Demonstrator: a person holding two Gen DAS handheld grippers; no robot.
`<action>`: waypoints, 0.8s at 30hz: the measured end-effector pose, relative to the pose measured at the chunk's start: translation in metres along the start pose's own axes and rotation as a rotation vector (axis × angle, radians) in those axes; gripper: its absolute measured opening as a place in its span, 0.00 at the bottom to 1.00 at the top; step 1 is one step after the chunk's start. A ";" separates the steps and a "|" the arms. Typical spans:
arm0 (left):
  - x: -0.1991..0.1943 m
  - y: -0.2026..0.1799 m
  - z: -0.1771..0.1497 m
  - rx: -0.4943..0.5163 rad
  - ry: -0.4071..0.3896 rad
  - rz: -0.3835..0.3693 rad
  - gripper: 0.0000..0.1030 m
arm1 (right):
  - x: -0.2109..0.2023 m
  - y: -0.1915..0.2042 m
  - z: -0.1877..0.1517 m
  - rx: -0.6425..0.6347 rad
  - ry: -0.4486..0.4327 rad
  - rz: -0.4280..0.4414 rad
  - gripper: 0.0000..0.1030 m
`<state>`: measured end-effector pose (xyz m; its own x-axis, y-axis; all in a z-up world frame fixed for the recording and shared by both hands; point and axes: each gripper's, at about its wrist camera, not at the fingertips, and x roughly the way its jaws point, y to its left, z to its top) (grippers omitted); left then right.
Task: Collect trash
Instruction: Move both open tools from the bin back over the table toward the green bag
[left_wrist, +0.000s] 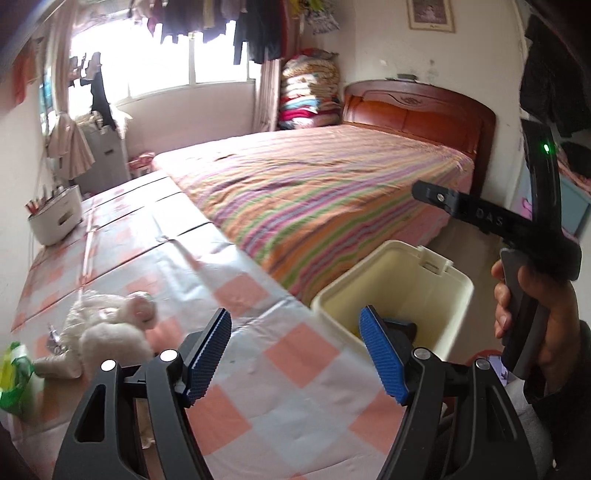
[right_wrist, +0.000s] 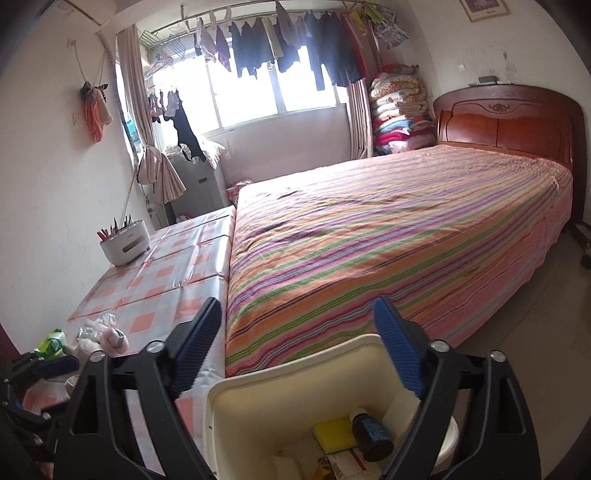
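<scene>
**Trash half gathered: bin loaded, table scraps waiting**

Trash is in two places right now. Far left on the checkered table (left_wrist: 258, 295), you've got a green wrapper (left_wrist: 13, 373) at the edge, and just beside it a crumpled white wad (left_wrist: 107, 328) with something small and foil-like tucked against it. Those look like the pieces left to collect.

Moving right, your left gripper (left_wrist: 295, 354) hangs over the table's near edge, jaws spread wide with nothing between the blue pads (left_wrist: 207, 362). It's empty.

Next over, the cream bin (right_wrist: 288, 373) sits between the table and the striped bed (right_wrist: 388, 240). Look into it from the right wrist view: a yellow sponge (right_wrist: 332, 432), a small dark bottle (right_wrist: 371, 435) and a white box (right_wrist: 347, 461) lie at the bottom.

Your right gripper (right_wrist: 295, 358) is poised right over the bin mouth, jaws as wide as they go, gripping nothing. In the left wrist view your hand (left_wrist: 532, 317) shows on its handle, far right.

My read: a drop-off is done and you're between pickups. The next move calls for swinging the left gripper leftward, down onto the white wad, closing firmly on its soft bulk, then carrying it across to the bin.
</scene>
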<state>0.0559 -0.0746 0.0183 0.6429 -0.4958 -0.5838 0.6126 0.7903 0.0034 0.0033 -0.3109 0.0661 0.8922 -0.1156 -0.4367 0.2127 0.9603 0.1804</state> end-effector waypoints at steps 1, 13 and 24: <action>-0.003 0.008 0.000 -0.019 -0.007 0.008 0.68 | 0.000 0.005 0.001 -0.014 -0.004 -0.003 0.90; -0.040 0.112 -0.005 -0.329 -0.080 0.073 0.77 | 0.018 0.080 0.001 -0.126 -0.009 0.010 0.94; -0.081 0.182 -0.027 -0.523 -0.186 0.179 0.85 | 0.025 0.135 -0.005 -0.191 0.006 0.094 0.94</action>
<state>0.1032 0.1190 0.0441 0.8145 -0.3554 -0.4586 0.2088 0.9170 -0.3398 0.0525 -0.1831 0.0751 0.9020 -0.0227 -0.4312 0.0490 0.9975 0.0501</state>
